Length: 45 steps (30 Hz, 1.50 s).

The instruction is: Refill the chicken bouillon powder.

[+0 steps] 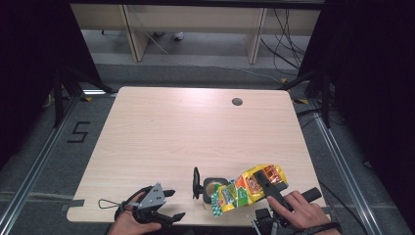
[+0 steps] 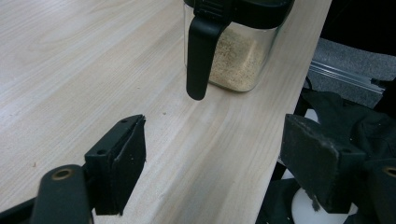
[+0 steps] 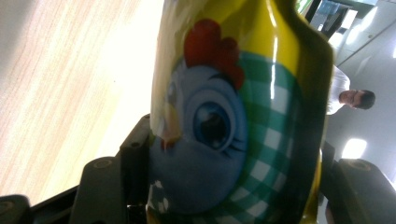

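A yellow and green snack bag (image 1: 247, 188) is held tilted, its lower end over a clear container (image 1: 211, 188) near the table's front edge. My right gripper (image 1: 268, 185) is shut on the bag. In the right gripper view the bag's cartoon chicken print (image 3: 219, 126) sits between the two jaws. The container's black lid (image 1: 196, 182) stands flipped open to its left. My left gripper (image 1: 176, 203) rests open and empty at the front left. In the left gripper view the container (image 2: 238, 56) holds pale granules, and a black latch (image 2: 201, 51) hangs down its side, beyond my open gripper (image 2: 215, 126).
The light wooden table (image 1: 186, 127) has a round cable hole (image 1: 237, 102) at the back right. The container stands close to the table's front edge (image 2: 289, 93). Dark curtains flank both sides. A person (image 3: 355, 99) stands far off in the right gripper view.
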Each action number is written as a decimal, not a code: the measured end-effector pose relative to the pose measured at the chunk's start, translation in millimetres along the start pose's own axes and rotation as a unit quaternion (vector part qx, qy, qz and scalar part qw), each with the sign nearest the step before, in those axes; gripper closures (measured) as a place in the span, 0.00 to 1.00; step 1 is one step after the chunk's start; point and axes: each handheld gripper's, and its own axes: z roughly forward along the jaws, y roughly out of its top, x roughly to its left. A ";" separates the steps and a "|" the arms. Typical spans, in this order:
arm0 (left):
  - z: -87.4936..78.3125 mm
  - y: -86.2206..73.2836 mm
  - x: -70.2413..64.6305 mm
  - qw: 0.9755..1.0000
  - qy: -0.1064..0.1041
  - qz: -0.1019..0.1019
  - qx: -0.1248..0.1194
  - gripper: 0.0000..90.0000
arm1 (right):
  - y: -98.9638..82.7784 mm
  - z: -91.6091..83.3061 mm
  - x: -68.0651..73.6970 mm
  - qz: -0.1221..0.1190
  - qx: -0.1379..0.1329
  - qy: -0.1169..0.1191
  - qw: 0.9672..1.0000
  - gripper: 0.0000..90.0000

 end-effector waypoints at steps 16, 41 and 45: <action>-0.3 0.2 0.0 1.000 0.001 0.000 0.003 0.25 | 3.8 -4.2 1.9 0.010 -0.007 0.012 1.000 0.43; -0.8 0.4 0.3 1.000 0.002 0.002 0.004 0.25 | 2.0 -0.7 1.0 0.013 -0.022 0.019 0.999 0.43; -0.9 0.3 -0.3 1.000 0.003 0.001 0.004 0.25 | 0.8 0.1 3.3 0.025 -0.017 0.025 0.999 0.43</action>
